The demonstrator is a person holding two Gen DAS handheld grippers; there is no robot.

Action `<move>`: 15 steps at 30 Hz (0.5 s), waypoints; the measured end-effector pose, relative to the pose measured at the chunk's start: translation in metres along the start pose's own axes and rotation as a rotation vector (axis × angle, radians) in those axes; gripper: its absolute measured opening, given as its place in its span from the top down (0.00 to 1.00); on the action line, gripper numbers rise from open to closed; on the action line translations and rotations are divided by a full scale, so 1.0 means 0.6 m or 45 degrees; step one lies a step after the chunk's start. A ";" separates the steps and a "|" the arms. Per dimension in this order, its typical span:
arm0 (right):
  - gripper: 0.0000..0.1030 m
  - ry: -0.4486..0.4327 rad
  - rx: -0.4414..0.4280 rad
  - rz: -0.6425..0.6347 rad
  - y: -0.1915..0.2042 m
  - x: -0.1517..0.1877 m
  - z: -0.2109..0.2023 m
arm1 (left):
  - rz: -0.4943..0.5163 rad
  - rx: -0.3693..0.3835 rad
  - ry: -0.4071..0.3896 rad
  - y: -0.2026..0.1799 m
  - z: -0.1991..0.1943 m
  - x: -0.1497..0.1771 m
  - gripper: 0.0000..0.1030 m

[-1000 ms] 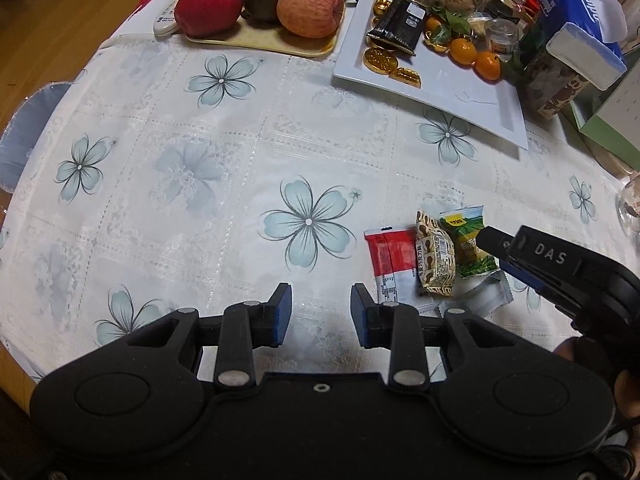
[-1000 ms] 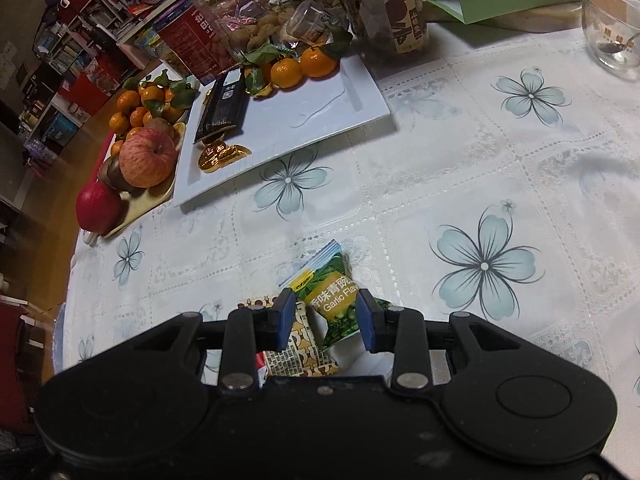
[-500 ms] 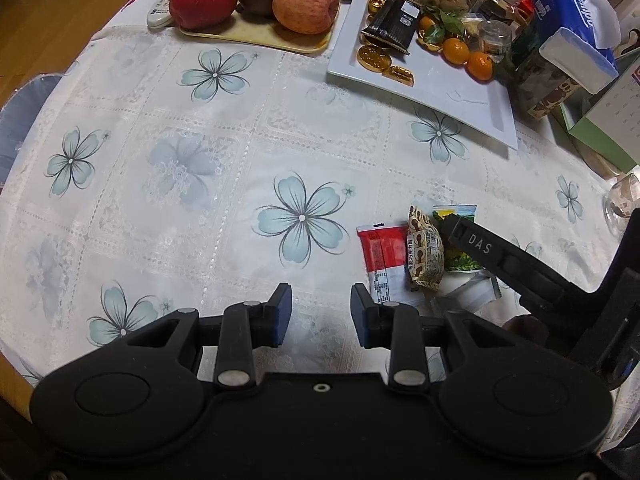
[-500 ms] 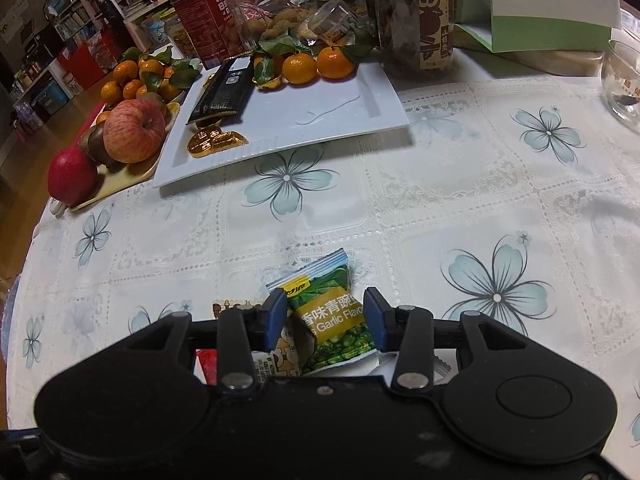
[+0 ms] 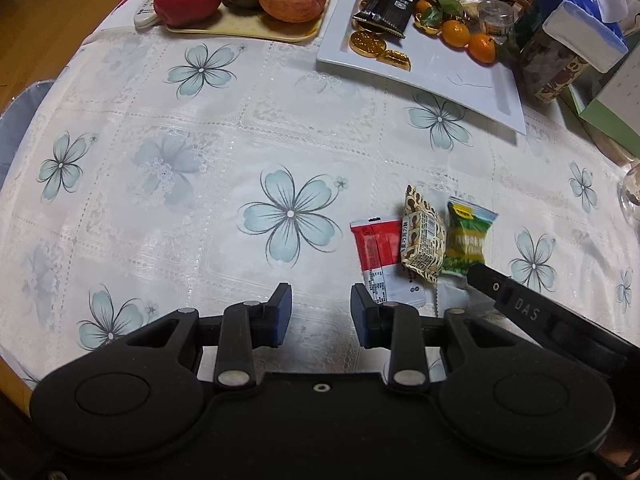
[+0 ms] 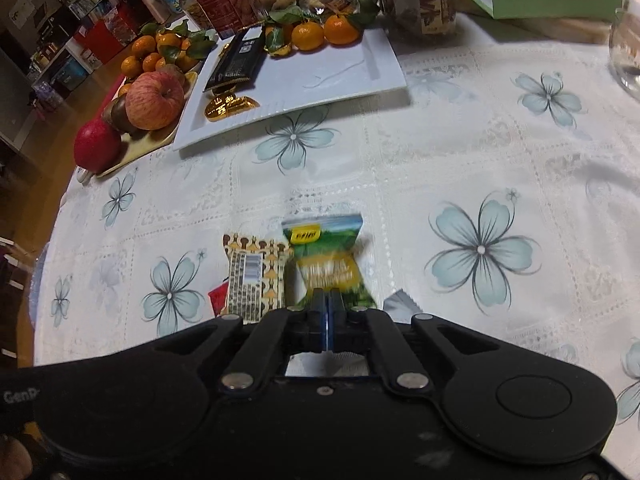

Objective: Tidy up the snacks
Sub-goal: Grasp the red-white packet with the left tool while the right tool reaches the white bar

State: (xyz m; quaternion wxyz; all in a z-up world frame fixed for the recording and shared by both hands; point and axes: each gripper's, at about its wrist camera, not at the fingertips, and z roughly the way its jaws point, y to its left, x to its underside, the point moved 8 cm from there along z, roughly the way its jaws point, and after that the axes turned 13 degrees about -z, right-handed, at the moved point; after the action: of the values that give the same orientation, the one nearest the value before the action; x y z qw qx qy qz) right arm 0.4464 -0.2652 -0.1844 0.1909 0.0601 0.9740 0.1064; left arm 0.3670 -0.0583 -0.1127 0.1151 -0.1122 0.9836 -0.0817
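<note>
Three snack packets lie side by side on the flowered tablecloth: a red one (image 5: 376,252), a brown patterned one (image 5: 423,244) and a green garlic pea packet (image 5: 466,240). My right gripper (image 6: 328,312) is shut on the near end of the green packet (image 6: 326,256), beside the brown packet (image 6: 256,276). Its finger also shows in the left wrist view (image 5: 504,294). My left gripper (image 5: 320,314) is open and empty just left of the red packet. A white rectangular plate (image 5: 460,80) at the back holds a dark snack bar (image 5: 386,8), gold coins and tangerines.
A tray of apples (image 5: 248,26) stands at the back left. Jars, a tissue box (image 5: 576,4) and a green box (image 5: 612,100) crowd the back right. A glass (image 6: 626,52) stands at the right edge. A silver wrapper (image 6: 402,306) lies by the green packet.
My right gripper has closed on the green packet, which was between its open fingers before. The left gripper has shifted slightly and stays open.
</note>
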 end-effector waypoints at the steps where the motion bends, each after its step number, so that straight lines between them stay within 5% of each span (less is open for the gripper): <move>1: 0.95 0.015 -0.027 0.042 -0.006 0.005 0.000 | 0.003 -0.006 -0.001 -0.002 0.002 0.002 0.60; 4: 0.93 0.027 -0.073 0.153 -0.019 0.011 -0.005 | 0.014 -0.015 0.003 -0.006 0.006 0.006 0.60; 8: 0.76 0.036 -0.084 0.275 -0.023 0.009 -0.025 | 0.022 -0.012 0.002 -0.004 0.003 0.008 0.60; 15: 0.73 0.096 -0.105 0.360 -0.027 0.028 -0.039 | -0.020 0.013 0.004 0.006 -0.004 -0.001 0.60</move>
State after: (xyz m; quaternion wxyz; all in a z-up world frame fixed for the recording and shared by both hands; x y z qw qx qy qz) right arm 0.4209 -0.2826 -0.1729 0.1396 0.1846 0.9571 0.1743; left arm 0.3663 -0.0545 -0.1107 0.1133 -0.1193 0.9824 -0.0880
